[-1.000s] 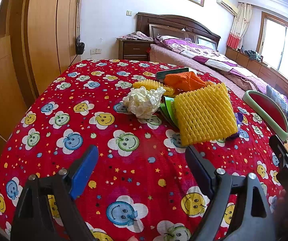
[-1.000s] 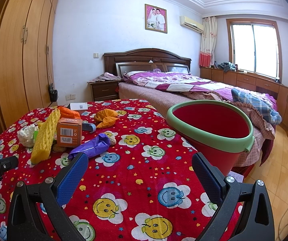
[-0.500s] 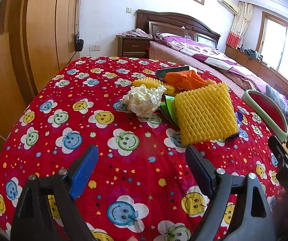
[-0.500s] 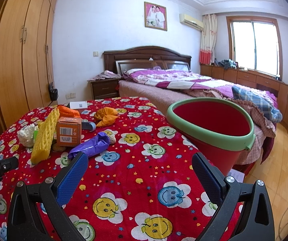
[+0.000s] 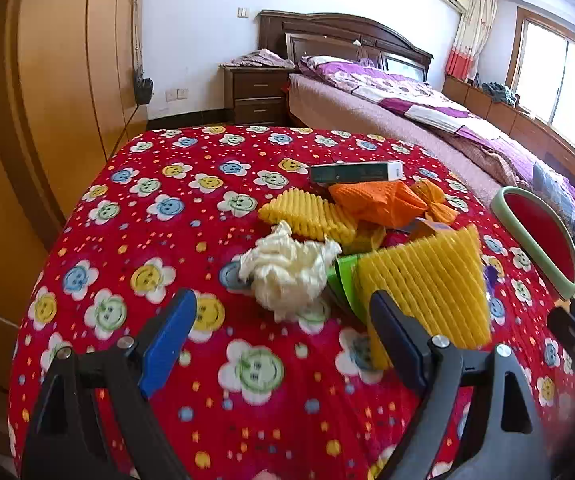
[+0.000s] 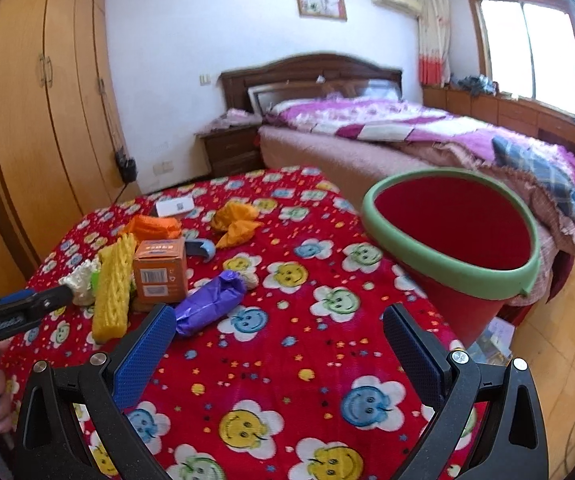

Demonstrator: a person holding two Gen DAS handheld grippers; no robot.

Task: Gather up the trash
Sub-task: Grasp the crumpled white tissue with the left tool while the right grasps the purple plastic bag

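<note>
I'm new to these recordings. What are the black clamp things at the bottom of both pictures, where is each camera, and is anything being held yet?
There is no robot: a person carries a hand-held gripper in each hand, each with a fisheye camera looking along its two fingers. One picture is from the left gripper, the other from the right gripper. Both are open and hold nothing. On the red smiley tablecloth lies trash: a crumpled white tissue, yellow foam nets, an orange foam net, an orange carton and a purple wrapper. A red bucket with a green rim stands beside the table. The left gripper points at the tissue.
</note>
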